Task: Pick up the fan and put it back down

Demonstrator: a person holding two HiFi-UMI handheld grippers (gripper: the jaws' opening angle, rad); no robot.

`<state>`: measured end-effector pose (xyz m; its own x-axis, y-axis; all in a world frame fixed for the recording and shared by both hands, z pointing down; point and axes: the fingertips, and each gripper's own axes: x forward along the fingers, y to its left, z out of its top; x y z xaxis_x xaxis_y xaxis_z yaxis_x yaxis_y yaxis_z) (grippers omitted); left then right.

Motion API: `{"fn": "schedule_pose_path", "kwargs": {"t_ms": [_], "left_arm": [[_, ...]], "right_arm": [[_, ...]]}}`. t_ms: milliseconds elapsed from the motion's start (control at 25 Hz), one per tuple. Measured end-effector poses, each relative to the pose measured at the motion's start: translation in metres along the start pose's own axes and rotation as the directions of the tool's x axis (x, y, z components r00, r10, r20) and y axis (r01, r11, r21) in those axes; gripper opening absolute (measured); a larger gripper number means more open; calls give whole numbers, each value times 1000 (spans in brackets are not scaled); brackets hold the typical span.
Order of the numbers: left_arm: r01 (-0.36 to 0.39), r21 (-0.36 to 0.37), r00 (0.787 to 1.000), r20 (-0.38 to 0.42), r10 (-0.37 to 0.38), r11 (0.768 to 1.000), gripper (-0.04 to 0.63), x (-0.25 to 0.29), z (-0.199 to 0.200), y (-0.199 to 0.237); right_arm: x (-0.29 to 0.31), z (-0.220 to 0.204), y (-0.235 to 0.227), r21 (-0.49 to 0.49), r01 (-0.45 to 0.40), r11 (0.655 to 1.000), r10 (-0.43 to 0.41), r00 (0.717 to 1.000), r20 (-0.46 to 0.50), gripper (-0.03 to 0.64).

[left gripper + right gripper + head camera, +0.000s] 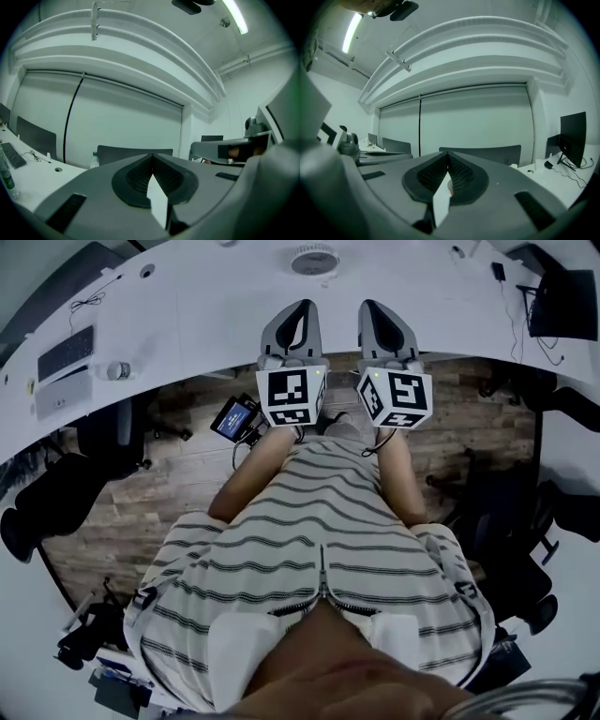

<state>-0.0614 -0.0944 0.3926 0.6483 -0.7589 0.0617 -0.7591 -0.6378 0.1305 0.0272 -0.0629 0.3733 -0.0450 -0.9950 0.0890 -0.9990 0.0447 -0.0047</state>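
Observation:
The fan (313, 259), small, round and white, stands on the white table (206, 315) at its far side. Both grippers are held level side by side over the table's near edge, pointing toward the fan and well short of it. My left gripper (302, 307) has its jaws meeting at the tips (152, 159) with nothing between them. My right gripper (370, 307) is likewise shut and empty (447, 157). Through the slit below the right jaws' tips a small round grille (449, 186) shows, probably the fan.
A keyboard (66, 352) and a bottle (117, 370) lie on the table's left part. A monitor (562, 301) with cables stands at the right. Dark chairs (103, 432) sit under the table. A small screen device (234, 418) hangs by the person's left arm.

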Motion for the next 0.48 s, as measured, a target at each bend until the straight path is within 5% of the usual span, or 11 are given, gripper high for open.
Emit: {"fn": "schedule_pose_path", "kwargs": {"t_ms": [480], "left_arm": [[-80,59,997,-1,80,995,8,46,2,1]], "right_arm": [[44,-1,-32,18,-75,997,74,996,39,12]]}}
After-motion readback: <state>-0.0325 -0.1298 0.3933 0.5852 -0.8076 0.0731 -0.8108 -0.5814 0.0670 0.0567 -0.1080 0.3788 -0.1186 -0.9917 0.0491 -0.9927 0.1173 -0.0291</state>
